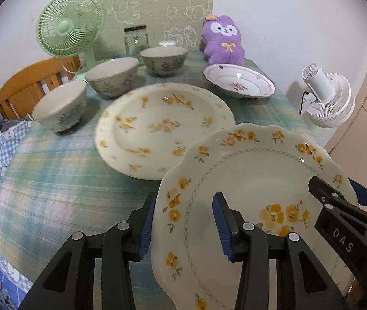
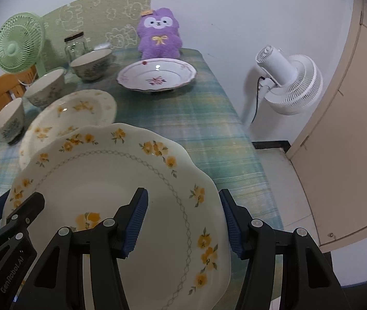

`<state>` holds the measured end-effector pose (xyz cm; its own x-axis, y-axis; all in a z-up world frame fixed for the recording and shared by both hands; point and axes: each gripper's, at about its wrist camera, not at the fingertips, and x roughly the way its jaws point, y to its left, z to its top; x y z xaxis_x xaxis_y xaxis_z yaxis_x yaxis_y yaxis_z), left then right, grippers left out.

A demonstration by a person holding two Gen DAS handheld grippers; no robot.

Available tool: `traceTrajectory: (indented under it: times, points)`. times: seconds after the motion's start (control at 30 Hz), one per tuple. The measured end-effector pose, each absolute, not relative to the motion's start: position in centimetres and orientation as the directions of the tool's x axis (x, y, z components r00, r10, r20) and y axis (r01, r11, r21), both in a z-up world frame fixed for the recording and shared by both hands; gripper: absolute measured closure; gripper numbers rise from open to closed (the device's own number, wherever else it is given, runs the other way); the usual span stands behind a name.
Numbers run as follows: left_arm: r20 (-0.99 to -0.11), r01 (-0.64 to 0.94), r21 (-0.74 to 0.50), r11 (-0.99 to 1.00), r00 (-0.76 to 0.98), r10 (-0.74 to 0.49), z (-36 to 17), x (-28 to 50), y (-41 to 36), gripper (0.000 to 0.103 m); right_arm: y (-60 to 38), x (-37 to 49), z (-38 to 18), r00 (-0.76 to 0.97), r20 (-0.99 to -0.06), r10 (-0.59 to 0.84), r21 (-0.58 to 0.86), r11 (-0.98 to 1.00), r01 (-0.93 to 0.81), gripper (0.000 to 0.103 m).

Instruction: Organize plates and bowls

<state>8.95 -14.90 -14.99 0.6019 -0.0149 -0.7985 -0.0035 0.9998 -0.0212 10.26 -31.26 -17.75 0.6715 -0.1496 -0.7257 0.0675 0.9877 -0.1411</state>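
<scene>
Scalloped plate (image 1: 248, 180) carried above table (image 1: 54, 180), left gripper (image 1: 183, 222) and right gripper (image 2: 183, 219) each clamped on opposite rims. Round plate (image 1: 162, 126), pink-flowered dish (image 1: 237, 82), three bowls (image 1: 61, 108) lying separate; stacking barely begun.

The right tongs (image 1: 349, 201) read "DAS"; the left tongs (image 2: 20, 214) seemingly read "GenRobot.AI", slightly blurred.

Cream plate (image 1: 248, 180) — yellow flowers; purple plush (image 1: 222, 41).
</scene>
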Motion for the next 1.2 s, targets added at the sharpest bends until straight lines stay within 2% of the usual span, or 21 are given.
traceTrajectory:
  times: [0.7,0.83,0.9,0.97,1.13,1.2]
  points:
    - [-0.821,-0.028,0.028,0.999,0.569,0.039,-18.2,11.5,-19.9,0.060,-36.2,13.5,-20.9,0.640,-0.757,-0.133,-0.127,0.990,0.055,0.043]
    - [-0.829,-0.003,0.019,1.000,0.560,0.018,-18.2,11.7,-20.2,0.043,-36.1,13.7,-20.9,0.622,-0.772,-0.133,-0.138,0.990,0.041,0.041]
    - [-0.835,0.006,0.003,1.000,0.551,-0.001,-18.2,11.8,-20.2,0.038,-36.2,13.9,-20.9,0.609,-0.785,-0.115,-0.121,0.992,0.031,0.038]
    - [-0.837,0.018,-0.007,1.000,0.547,-0.016,-18.0,11.8,-20.3,0.028,-36.2,14.0,-20.9,0.595,-0.796,-0.108,-0.118,0.993,0.023,0.035]
    - [-0.838,0.030,-0.026,0.999,0.545,-0.038,-17.2,11.7,-20.0,0.017,-36.5,13.4,-20.0,0.588,-0.796,-0.142,-0.132,0.989,0.060,0.027]
    - [-0.832,0.036,-0.023,0.999,0.553,-0.039,-16.5,11.6,-20.0,0.016,-36.5,13.0,-19.1,0.600,-0.788,-0.138,-0.125,0.990,0.064,0.026]
